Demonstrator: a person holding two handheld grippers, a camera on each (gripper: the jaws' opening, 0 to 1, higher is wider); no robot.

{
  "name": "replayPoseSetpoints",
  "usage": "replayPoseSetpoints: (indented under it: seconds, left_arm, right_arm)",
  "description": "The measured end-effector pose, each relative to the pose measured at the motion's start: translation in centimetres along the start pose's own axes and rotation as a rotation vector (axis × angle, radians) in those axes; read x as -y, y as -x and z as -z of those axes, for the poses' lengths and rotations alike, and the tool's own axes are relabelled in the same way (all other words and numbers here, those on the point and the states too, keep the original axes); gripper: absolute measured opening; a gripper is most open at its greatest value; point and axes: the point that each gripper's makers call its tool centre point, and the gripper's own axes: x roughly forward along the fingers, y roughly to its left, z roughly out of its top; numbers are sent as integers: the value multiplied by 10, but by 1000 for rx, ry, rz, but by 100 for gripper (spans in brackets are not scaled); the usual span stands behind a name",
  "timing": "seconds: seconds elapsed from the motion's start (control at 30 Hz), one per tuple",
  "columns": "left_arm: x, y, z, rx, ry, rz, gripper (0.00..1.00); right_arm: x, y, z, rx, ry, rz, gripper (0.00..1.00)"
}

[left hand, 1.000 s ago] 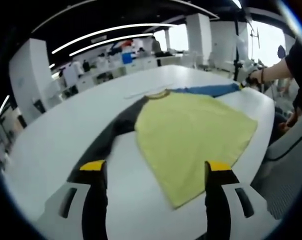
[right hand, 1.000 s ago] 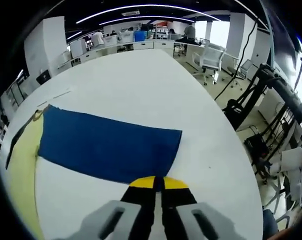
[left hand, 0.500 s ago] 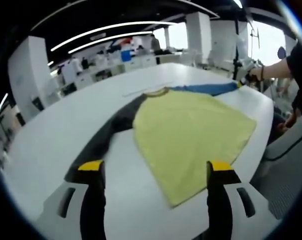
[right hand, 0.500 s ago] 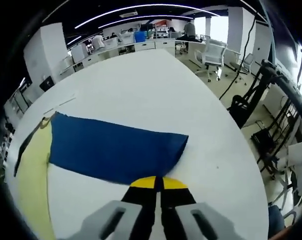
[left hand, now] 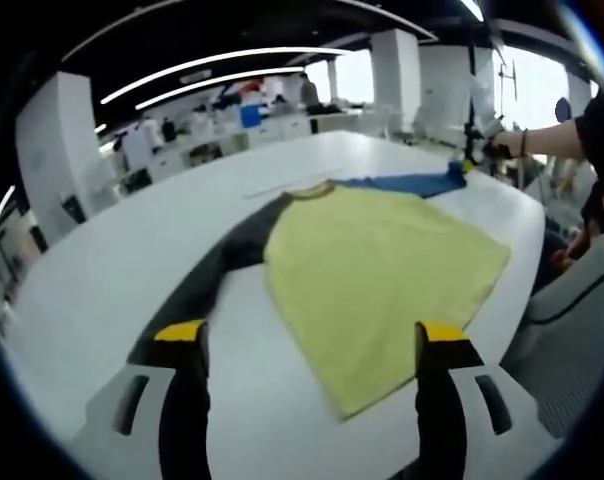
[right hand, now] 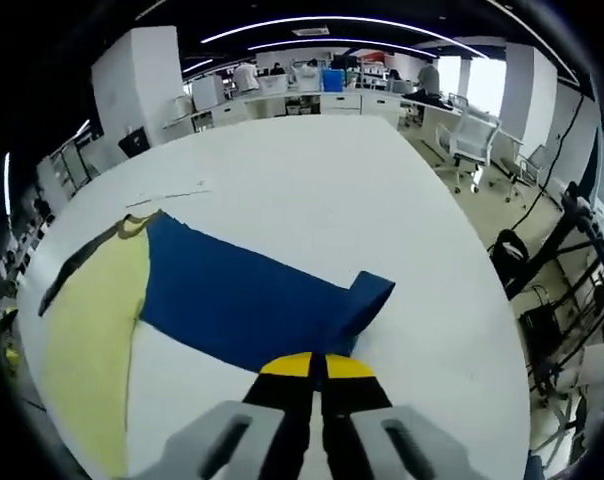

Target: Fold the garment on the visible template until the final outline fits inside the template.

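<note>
Blue sleeve [right hand: 252,305] end now lifted by right hand-held gripper [right hand: 317,366]; jaws closed.

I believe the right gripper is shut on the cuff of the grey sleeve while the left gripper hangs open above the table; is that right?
Not quite: the right gripper is shut on the blue sleeve, not the grey sleeve, as the right gripper view shows. The left gripper does hang open above the table.

Garment [left hand: 382,260]: yellow body, one blue sleeve [right hand: 252,305], one dark grey sleeve [left hand: 217,270].
</note>
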Motion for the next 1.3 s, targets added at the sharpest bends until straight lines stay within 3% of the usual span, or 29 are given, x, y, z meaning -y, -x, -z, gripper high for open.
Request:
replayPoseSetpoints:
  seconds: [0.2,0.8,1.3]
  left_arm:
    - [1,3,0,11,2,5,81]
    - [6,2,-1,19,-9,24,82]
    - [5,7,4,19,-4,25,83]
  right_arm:
    - [-15,-2,-12,1,40,-25,0]
    - [-114,-3,-35,0,145,-163,0]
    - [-175,-7,-51,10,183,-234,0]
